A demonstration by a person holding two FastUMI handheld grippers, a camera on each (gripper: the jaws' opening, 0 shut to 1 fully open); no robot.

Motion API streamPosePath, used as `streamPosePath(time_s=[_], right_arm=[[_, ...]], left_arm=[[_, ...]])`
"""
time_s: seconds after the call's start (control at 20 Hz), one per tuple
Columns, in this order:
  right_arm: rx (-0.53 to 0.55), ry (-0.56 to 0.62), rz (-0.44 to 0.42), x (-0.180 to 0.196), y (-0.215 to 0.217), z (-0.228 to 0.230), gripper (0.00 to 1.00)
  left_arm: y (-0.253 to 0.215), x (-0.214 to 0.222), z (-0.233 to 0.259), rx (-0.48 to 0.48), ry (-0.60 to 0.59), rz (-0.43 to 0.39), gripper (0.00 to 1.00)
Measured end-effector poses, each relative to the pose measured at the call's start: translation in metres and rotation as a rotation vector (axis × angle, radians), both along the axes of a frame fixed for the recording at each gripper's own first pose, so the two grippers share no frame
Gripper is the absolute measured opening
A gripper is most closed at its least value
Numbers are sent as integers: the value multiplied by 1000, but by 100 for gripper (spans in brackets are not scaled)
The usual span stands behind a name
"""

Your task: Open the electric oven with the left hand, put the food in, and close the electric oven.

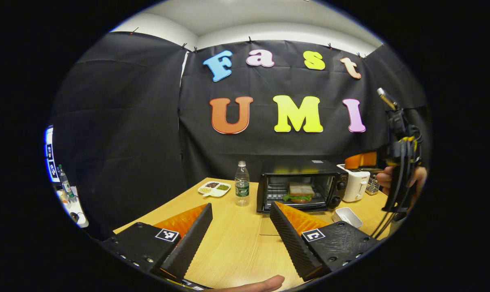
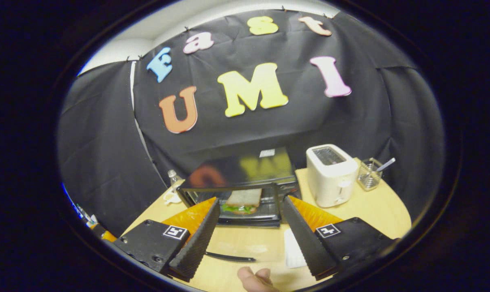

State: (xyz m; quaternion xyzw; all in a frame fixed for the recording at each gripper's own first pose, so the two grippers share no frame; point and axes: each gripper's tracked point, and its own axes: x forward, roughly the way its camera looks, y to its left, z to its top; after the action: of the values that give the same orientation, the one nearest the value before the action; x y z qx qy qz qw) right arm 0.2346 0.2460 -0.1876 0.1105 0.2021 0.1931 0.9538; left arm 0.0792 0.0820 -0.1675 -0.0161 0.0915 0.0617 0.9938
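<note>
1. Left gripper view. The left gripper [image 1: 240,227] is hovering above the wooden tabletop [image 1: 236,247], well short of the electric oven [image 1: 301,186], its jaws standing wide apart and holding nothing. The oven is sitting at the far side of the tabletop with its glass door lying down flat toward the viewer, so the cavity is open. The food, a sandwich [image 1: 301,192], is resting on the rack inside: pale bread on top, a green leaf and a reddish layer showing at its edge. A water bottle [image 1: 241,183] is standing just left of the oven, a divided plate [image 1: 214,189] beyond it, a white toaster [image 1: 356,184] to the oven's right, and a small white dish [image 1: 348,216] in front. The right gripper [image 1: 399,162] is being held up at the right edge.

2. Right gripper view. The right gripper [image 2: 251,227] is hanging close before the oven mouth, jaws open and empty, the sandwich framed between them. A wire utensil holder [image 2: 368,174] is standing right of the toaster.

3. Risk, as a judgement. Only closing appears to remain. The lowered door is transparent and hard to locate; a jaw missing its edge could slip, shove the oven backward, or knock over the nearby bottle.
</note>
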Motion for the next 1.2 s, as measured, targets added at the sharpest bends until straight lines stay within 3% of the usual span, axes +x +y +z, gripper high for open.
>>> streamPosePath(time_s=[0.05, 0.1, 0.35, 0.4, 0.5, 0.55, 0.75, 0.8, 0.9, 0.95, 1.0, 1.1, 1.15, 1.2], right_arm=[[-3, -32, -15, -5, -17, 12, 89], [-14, -60, -31, -10, -34, 21, 100], [-101, -247, -170, -27, -110, 72, 100], [-107, -281, -182, -38, -109, 88, 88], [-97, -319, -178, -53, -115, 106, 89], [-78, -339, -171, -59, -118, 114, 100], [-61, -379, -171, -79, -135, 124, 100], [-61, -382, -174, -84, -141, 120, 89], [-65, -375, -193, -88, -153, 113, 89], [-66, -370, -208, -86, -160, 110, 89], [-67, -363, -223, -113, -177, 114, 89], [-70, -333, -249, -109, -190, 101, 89], [-64, -314, -256, -108, -194, 96, 100], [-55, -301, -263, -108, -199, 91, 100]], left_arm=[[-7, 5, -8, -6, 19, -16, 94], [-16, 10, -15, -12, 37, -31, 94], [-63, 34, -52, -35, 120, -113, 94], [-70, 37, -59, -29, 139, -131, 94], [-87, 41, -77, -18, 179, -172, 95], [-95, 43, -86, -18, 201, -186, 95], [-127, 46, -131, -57, 312, -246, 94], [-139, 45, -141, -64, 340, -273, 95], [-153, 46, -159, -56, 393, -305, 94], [-157, 47, -165, -44, 410, -309, 94], [-162, 49, -172, -36, 427, -315, 95], [-168, 52, -183, -30, 457, -312, 94], [-169, 54, -188, -27, 474, -304, 95], [-173, 57, -192, -26, 485, -302, 95]])
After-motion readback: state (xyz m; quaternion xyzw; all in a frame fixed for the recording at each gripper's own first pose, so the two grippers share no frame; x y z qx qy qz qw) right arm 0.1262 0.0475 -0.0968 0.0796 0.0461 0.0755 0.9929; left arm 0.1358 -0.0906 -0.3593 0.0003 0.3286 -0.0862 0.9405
